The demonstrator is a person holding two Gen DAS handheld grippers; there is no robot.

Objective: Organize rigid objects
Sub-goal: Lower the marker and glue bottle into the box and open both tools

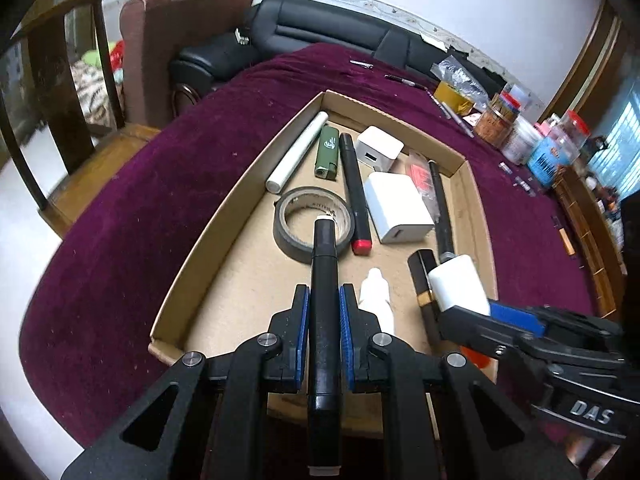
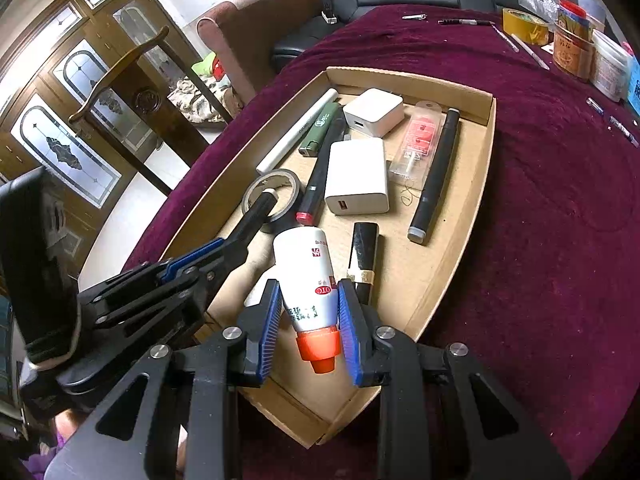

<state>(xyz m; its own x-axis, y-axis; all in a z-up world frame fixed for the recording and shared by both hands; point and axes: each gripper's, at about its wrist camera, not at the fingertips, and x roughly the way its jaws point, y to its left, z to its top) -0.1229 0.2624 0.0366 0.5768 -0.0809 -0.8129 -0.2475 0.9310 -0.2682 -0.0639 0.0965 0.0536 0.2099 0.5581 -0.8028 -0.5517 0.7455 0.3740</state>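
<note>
A shallow brown cardboard tray [image 2: 490,120] sits on the maroon velvet tablecloth [image 2: 560,200]. It holds two white charger blocks [image 2: 358,176], a grey tape roll [image 2: 272,194], a green lighter [image 2: 318,130] and several pens. Over it, the left gripper [image 1: 324,304] is clamped on a black marker pen [image 1: 324,320]. The right gripper [image 2: 308,312] pinches a white plastic bottle with an orange cap [image 2: 308,280].
</note>
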